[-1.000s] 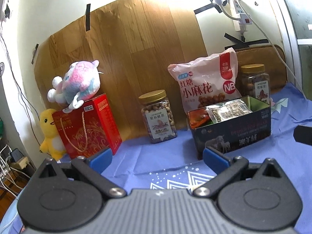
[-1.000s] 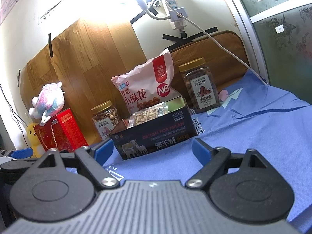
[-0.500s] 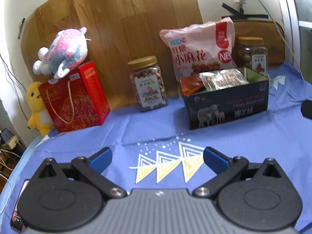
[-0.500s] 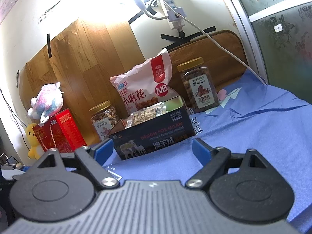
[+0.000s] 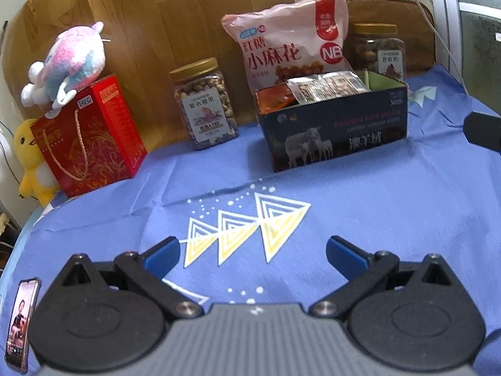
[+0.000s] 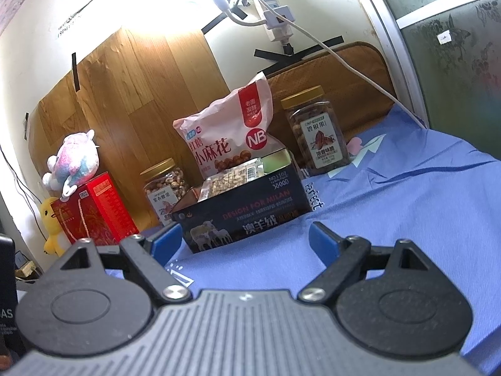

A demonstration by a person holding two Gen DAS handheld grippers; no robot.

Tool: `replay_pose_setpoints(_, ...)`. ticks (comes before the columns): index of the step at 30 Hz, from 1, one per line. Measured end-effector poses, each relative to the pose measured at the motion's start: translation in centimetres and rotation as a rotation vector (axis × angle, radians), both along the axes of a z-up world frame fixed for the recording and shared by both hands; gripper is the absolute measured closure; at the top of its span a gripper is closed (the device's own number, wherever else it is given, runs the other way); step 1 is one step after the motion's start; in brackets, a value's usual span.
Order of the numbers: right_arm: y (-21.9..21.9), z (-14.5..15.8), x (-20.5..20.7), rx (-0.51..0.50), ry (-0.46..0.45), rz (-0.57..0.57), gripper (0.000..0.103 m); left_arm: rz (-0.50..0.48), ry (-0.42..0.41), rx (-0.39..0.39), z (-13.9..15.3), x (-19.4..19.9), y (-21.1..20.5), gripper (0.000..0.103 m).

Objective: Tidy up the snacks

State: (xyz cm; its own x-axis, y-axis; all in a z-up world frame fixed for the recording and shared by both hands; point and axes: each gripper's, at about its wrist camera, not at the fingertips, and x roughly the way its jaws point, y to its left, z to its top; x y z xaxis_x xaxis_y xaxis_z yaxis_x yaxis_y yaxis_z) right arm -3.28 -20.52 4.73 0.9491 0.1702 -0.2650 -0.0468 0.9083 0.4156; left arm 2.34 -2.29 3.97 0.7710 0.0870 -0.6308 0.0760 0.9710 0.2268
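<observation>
Both claws, left (image 5: 253, 252) and right (image 6: 245, 237), gape wide and empty over the blue tabletop (image 5: 391, 213). Far across it, a soft, crinkly pink snack bag (image 5: 291, 40), likely light, leans behind the dark box (image 5: 335, 131); pinch its top seam.

Ahead of the left fingers (image 5: 162, 255) and slightly to their right, the open tin box (image 5: 335, 128) stands on the bench cloth (image 5: 375, 206) with snack packets (image 5: 325, 86) inside. Directly behind the box leans the snack bag (image 5: 291, 40). A nut jar (image 5: 203, 103) stands left of the box, a second jar (image 5: 380, 51) behind its right end. Further left is the gift box (image 5: 90, 138), with a plush toy (image 5: 67, 62) on top and a duck toy (image 5: 29, 159) at its left. A phone (image 5: 20, 319) lies left of the fingers.
</observation>
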Motion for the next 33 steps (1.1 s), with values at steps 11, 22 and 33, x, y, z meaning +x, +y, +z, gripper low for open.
replay_pose_setpoints(11,-0.4,-0.3,0.1,0.014,0.011,-0.003,0.013,-0.020,0.062,0.005,-0.9,0.3,-0.9,0.000)
replay_pose_setpoints(22,-0.5,-0.7,0.2,0.023,0.023,-0.002,0.013,-0.023,0.086,0.012,-1.2,0.4,-1.3,0.000)
replay_pose_setpoints(33,-0.7,-0.9,0.3,0.030,0.031,0.001,0.013,-0.021,0.104,0.017,-1.6,0.6,-1.5,0.000)
